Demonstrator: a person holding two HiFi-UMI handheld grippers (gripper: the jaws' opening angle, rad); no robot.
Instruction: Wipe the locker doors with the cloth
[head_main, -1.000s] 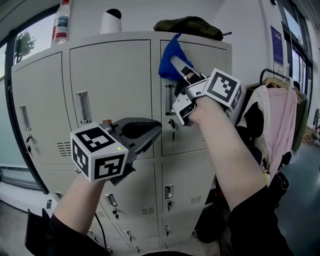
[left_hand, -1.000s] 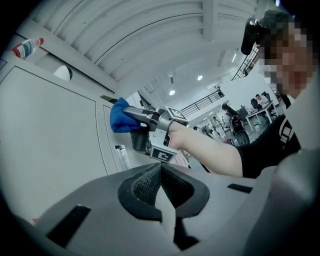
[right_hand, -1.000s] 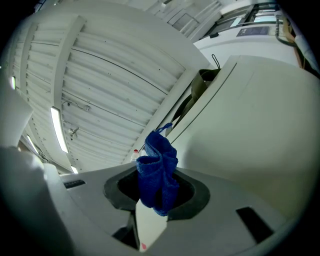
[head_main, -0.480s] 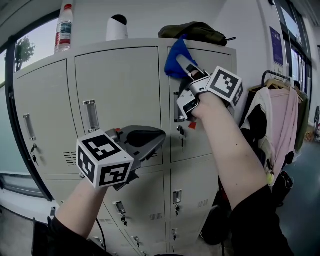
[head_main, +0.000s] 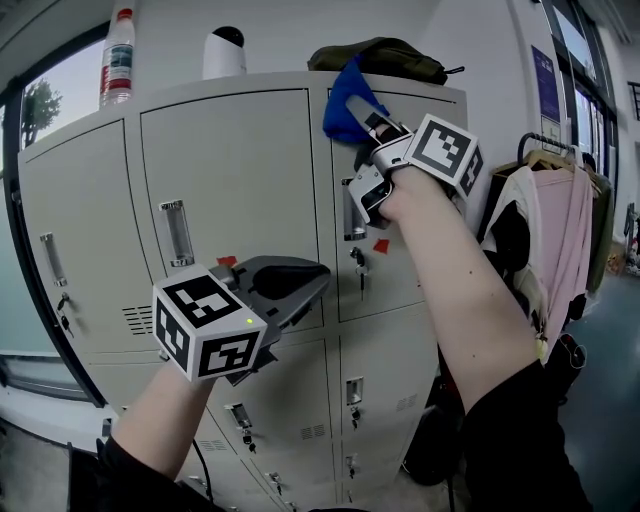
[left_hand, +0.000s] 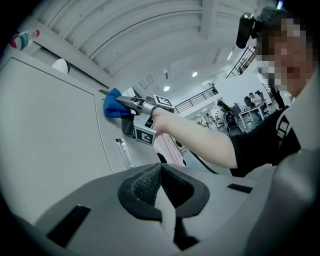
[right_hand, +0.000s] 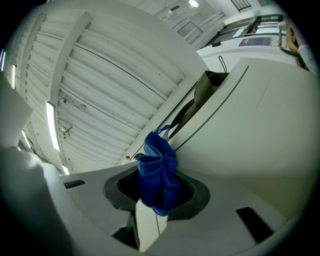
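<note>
- The right gripper (head_main: 362, 115) pinches the bunched blue cloth (head_main: 343, 102) at the top of the pale grey metal locker door (head_main: 410, 250).
- Most of that door lies below the cloth, toward 6 o'clock.
- The left gripper (head_main: 295, 283), jaws together and empty, hangs low at 7 o'clock.

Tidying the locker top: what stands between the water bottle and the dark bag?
A white canister with a black top; the head view shows it.
</note>
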